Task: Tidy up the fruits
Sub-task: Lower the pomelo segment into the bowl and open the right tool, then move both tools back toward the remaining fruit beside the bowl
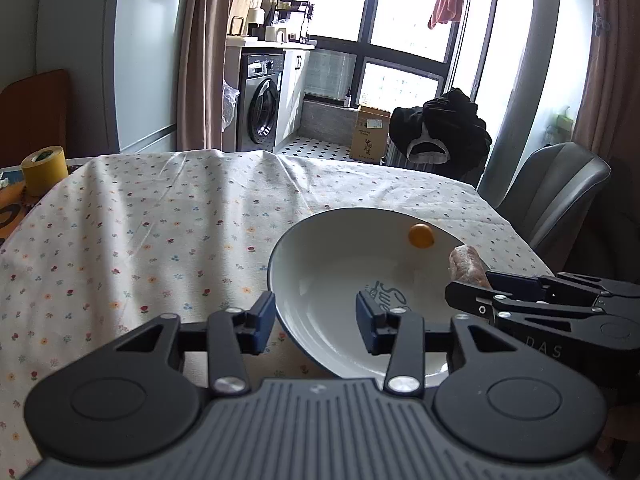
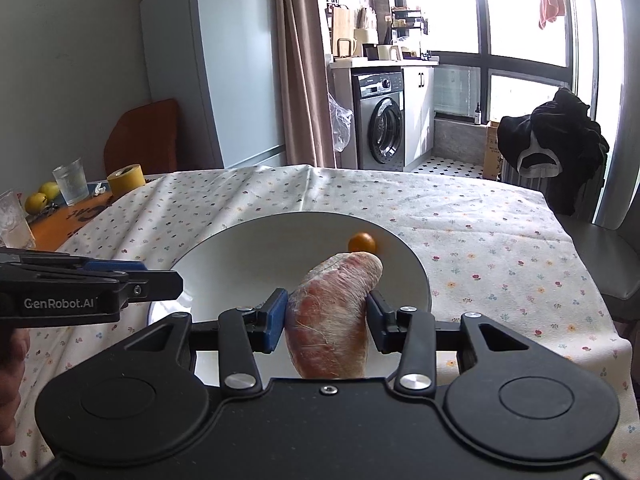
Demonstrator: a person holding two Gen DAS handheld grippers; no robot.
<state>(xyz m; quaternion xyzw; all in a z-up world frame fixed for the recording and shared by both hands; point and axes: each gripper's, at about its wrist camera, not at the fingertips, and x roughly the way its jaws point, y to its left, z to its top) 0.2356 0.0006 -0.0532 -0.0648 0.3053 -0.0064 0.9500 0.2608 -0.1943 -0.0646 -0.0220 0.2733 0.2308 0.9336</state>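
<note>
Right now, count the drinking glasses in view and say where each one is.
2. One glass stands on the orange surface past the tablecloth's left edge, beside the yellow tape roll. Another glass sits nearer, at the frame's left edge. More may be out of view.

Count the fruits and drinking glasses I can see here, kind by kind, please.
Small round orange fruit in the white bowl: 1
Long reddish peeled fruit in the right gripper: 1
Round yellow fruits: 2
Clear drinking glasses: 2
Total: 6
</note>
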